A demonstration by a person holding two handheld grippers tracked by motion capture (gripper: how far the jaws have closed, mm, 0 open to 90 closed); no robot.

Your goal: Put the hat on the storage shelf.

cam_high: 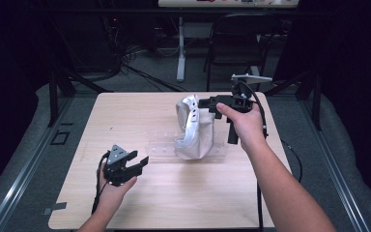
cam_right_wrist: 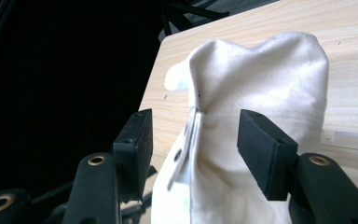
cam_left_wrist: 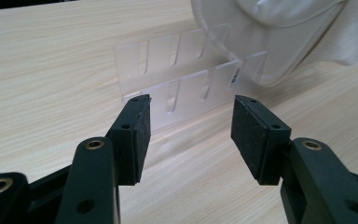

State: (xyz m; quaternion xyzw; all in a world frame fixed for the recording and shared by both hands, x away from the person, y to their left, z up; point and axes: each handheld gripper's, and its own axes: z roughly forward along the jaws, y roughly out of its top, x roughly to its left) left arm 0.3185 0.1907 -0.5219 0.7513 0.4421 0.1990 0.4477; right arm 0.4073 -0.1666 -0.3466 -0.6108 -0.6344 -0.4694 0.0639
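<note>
Pale wooden desk, seen from above. Near centre: white cloth bag standing upright, with a clear plastic face visor at its mouth, rim towards the left. Visor partly sunk in the bag; lower portion hidden. Directly beneath and to the left: transparent slotted acrylic rack, lying on the desk, faint against the wood and hard to trace in the high view.

Right gripper: raised at the bag's upper right edge, jaws wide apart, nothing clamped. In the right gripper view, bag seam and a pale tab between the pads, not pinched; contact with the cloth cannot be judged. Bag bottom cut off by the frame.

Left gripper: low over the desk, near the rack's left end, jaws wide, empty. In the left gripper view, rack just ahead of the pads, apart from them. Visor edge possibly resting in the rack's far slots; overlap of clear parts blurs the boundary.
</note>
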